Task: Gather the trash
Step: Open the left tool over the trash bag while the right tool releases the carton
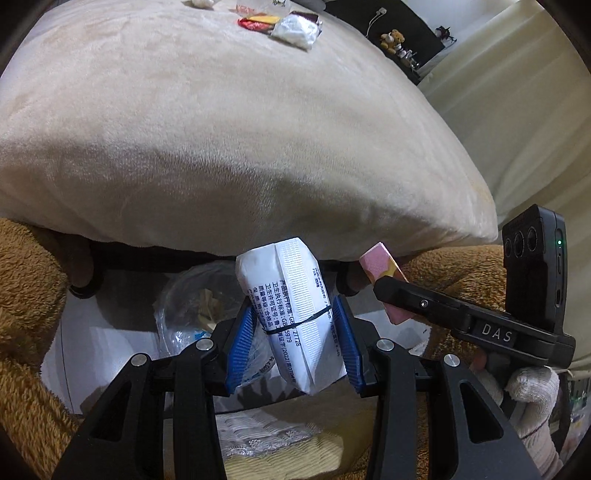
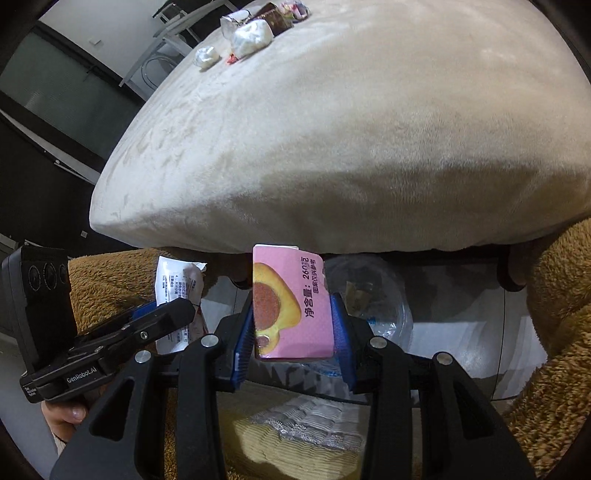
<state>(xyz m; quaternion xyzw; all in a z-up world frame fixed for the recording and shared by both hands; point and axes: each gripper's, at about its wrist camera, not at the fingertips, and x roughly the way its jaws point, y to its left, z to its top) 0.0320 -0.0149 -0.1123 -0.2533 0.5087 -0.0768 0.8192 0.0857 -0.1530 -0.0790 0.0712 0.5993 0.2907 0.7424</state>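
The left gripper (image 1: 295, 339) is squeezing a white packet (image 1: 295, 314) with blue print on it. Its blue jaws are pressing on both sides of the packet, and a thin black band is going around the packet's middle. The packet is sticking up past the jaw tips and leaning a little.

The right gripper (image 2: 293, 332) is squeezing a pink box (image 2: 291, 306) with a yellow and brown picture on it. Its jaws are closed tight on the two sides of the box, and the top of the box is poking out past the tips.

Just beyond both pairs of jaws, and lower down, a clear plastic bag (image 1: 192, 306) is sitting open with some scraps inside. It is showing behind the packet in the left view and behind the box in the right view (image 2: 369, 295).

Far ahead of the jaws, a big cream cushion (image 1: 240, 129) is filling the view. A little pile of wrappers (image 1: 280, 26) is lying on its far end. A brown fuzzy blanket (image 1: 26, 295) is lying off to the sides of the jaws. A hand in a white glove (image 1: 524, 398) is holding the right gripper's handle.
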